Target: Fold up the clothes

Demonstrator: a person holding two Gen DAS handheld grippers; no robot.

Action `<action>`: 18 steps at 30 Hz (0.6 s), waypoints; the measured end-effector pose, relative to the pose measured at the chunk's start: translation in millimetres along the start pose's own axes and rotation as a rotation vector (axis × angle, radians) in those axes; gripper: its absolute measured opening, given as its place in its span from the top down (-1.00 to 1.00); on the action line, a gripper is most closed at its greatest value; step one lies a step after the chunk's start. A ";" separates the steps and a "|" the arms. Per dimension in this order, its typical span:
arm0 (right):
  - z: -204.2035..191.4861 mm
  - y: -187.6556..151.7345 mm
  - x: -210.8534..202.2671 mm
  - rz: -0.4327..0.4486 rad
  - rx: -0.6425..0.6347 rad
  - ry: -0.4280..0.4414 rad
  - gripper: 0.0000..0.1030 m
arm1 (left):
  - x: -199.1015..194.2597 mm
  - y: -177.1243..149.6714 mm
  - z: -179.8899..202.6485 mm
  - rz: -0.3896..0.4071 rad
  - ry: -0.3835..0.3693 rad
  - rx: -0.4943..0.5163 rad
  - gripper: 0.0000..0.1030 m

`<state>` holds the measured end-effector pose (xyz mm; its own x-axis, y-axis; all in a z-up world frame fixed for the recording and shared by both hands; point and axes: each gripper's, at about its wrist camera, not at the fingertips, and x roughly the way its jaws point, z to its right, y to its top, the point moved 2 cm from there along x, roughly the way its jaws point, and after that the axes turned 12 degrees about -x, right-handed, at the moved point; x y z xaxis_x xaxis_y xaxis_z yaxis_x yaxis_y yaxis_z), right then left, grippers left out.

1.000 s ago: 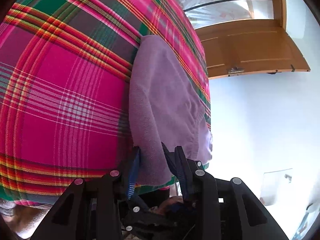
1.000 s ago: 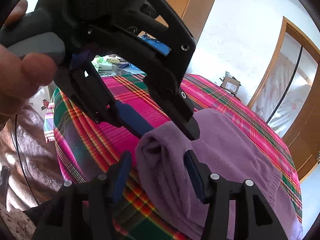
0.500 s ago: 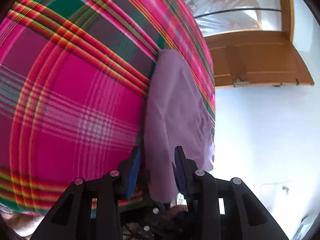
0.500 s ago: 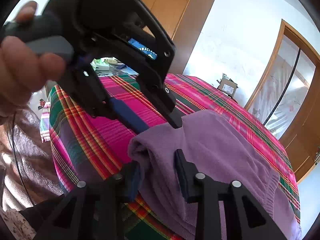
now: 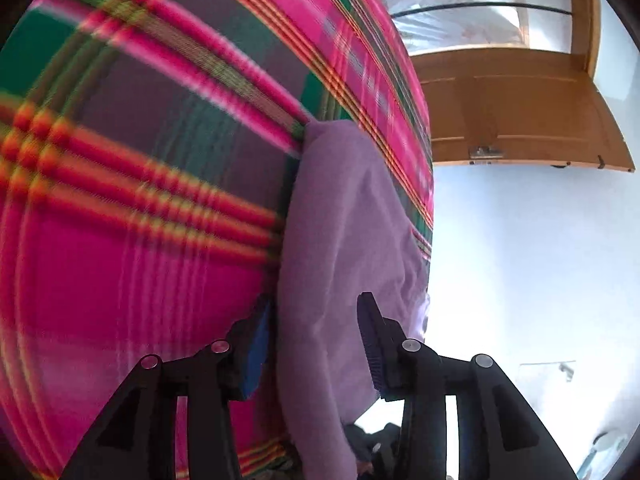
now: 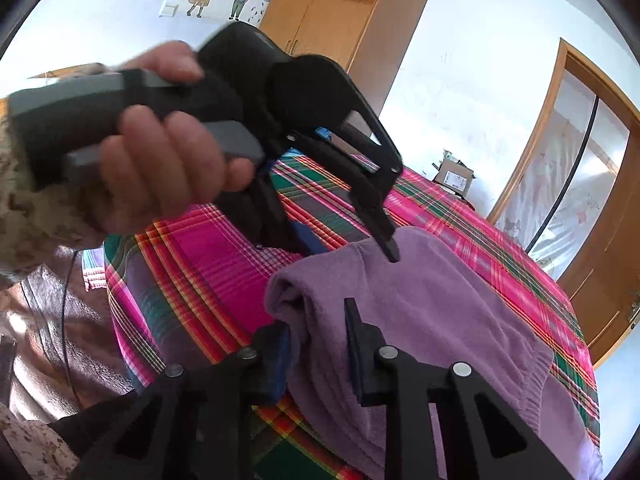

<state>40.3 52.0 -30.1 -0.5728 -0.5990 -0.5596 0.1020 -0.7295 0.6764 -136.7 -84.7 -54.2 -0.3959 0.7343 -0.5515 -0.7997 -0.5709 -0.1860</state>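
Your purple garment (image 6: 432, 320) lies along the right edge of the plaid bedspread (image 6: 224, 256), its long axis running from the bunched corner nearest you away toward the wooden door (image 6: 600, 264). That near corner is what the coming move turns on: both tools meet there, and your right gripper (image 6: 316, 340) is the nearer, with the thick rolled fold sitting straight between its fingers. Its jaws are closing; the left pad already lies against the fold, while the right one looks to press into the cloth, though you cannot be sure the grip is firm. Your left gripper (image 5: 316, 344), held in your left hand (image 6: 168, 160), comes at the same corner from the bedspread's middle. Its jaws are opening, standing about half apart, with cloth between them but the right pad clear of it, so judge that side as letting go
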 end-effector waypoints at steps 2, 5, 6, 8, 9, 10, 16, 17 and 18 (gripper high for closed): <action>2.2 0.9 1.5 -0.001 0.004 0.004 0.52 | 4.2 10.5 4.1 -0.005 -0.003 0.001 0.15; -0.8 1.9 -3.2 -0.001 0.005 0.004 0.52 | 8.9 19.9 8.8 -0.020 -0.010 0.015 0.15; -1.6 1.4 -4.4 -0.002 0.005 0.004 0.52 | 8.9 19.7 8.5 -0.029 -0.014 0.025 0.15; -2.4 1.3 -5.2 -0.004 0.007 0.003 0.52 | 12.5 26.7 11.0 -0.056 -0.029 0.026 0.15; -4.2 2.6 -5.8 -0.004 0.008 0.002 0.52 | 13.4 29.4 12.0 -0.066 -0.035 0.020 0.15; -3.3 3.4 -5.3 -0.004 0.010 0.001 0.52 | 14.2 31.2 12.5 -0.074 -0.037 0.019 0.15; -14.4 6.3 -26.0 -0.008 0.020 0.000 0.52 | 24.3 28.8 23.8 -0.105 -0.016 0.098 0.15; -14.8 6.9 -26.0 -0.010 0.021 0.001 0.52 | 26.3 26.7 25.4 -0.109 -0.011 0.116 0.15; -14.5 7.0 -25.2 -0.012 0.022 0.002 0.52 | 28.3 24.6 27.0 -0.114 -0.006 0.133 0.15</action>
<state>67.2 57.2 -18.2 -0.5724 -0.5906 -0.5688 0.0767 -0.7292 0.6799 -179.8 -68.1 -52.4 -0.3016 0.7935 -0.5285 -0.8922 -0.4304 -0.1371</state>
